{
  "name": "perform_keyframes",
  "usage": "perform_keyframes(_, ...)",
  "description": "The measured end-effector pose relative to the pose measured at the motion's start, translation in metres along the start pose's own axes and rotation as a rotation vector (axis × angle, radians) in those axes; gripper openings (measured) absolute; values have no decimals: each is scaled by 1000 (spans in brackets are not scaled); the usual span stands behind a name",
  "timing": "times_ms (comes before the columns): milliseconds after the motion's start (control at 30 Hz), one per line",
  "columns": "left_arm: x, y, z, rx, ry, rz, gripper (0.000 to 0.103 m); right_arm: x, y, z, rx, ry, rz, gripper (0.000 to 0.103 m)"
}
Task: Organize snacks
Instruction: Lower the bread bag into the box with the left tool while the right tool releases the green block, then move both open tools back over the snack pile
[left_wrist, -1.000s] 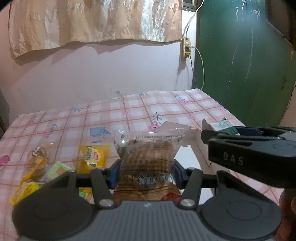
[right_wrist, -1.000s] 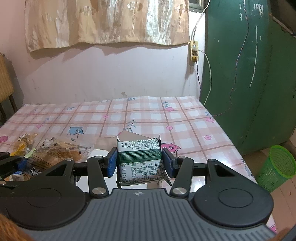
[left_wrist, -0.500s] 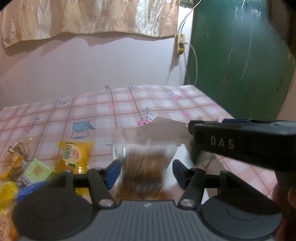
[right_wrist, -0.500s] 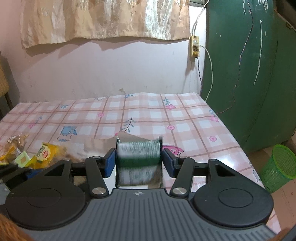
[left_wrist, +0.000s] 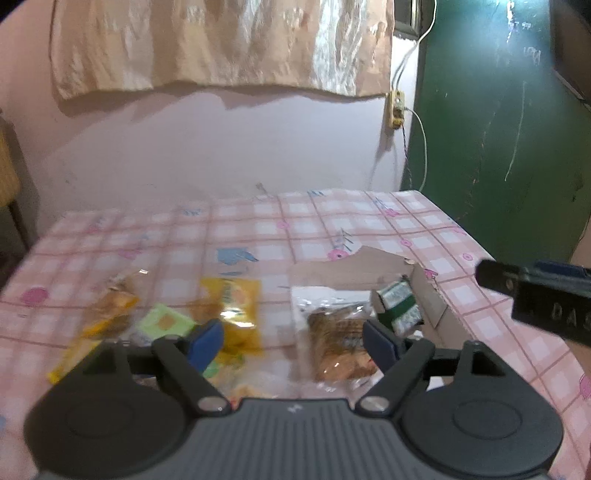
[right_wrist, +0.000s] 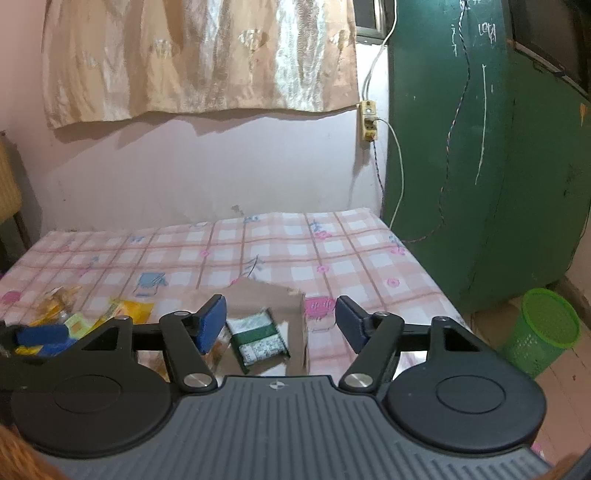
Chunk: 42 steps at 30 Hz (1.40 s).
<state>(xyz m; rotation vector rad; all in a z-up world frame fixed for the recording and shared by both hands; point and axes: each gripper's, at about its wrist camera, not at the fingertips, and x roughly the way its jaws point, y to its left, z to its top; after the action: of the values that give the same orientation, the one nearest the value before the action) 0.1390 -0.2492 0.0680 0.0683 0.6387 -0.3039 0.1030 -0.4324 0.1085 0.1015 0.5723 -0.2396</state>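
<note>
Leftmost on the checked tablecloth lie the loose snacks: a clear wrapped pastry, a pale green packet and a yellow sachet, all left of the cardboard box. Both tools are spread wide and hold nothing. The left gripper hangs above the gap between that pile and the box, and is much the nearer hand to the pile. Inside the box lie a brown cookie bag and, tilted against the right wall, a green-and-white packet. The right gripper hovers over the box (well apart from the loose snacks).
</note>
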Motion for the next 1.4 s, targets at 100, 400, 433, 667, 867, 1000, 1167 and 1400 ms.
perform_keyframes(100, -26, 10, -5, -3, -28, 29, 89, -22, 5, -9, -20, -4, -7, 85)
perform_keyframes(400, -89, 44, -28, -33, -85, 99, 92, -75, 27, -34, -20, -16, 33, 91)
perform_keyframes(433, -94, 48, -31, -36, -85, 105, 92, -79, 30, -36, -21, -17, 42, 91)
perform_keyframes(667, -127, 77, -53, -62, -96, 166, 93, -105, 58, -58, -31, -8, 95, 94)
perform_keyframes(867, -141, 98, -68, -83, -88, 201, 93, -118, 78, -70, -37, 6, 133, 95)
perform_keyframes(1000, -147, 111, -80, -95, -80, 224, 93, -120, 84, -71, -49, 11, 148, 95)
perform_keyframes(1167, -148, 132, -93, -136, -56, 245, 93, -118, 89, -72, -63, 18, 159, 95)
perform_keyframes(1400, -135, 147, -108, -152, -11, 266, 93, -114, 99, -82, -92, 40, 188, 96)
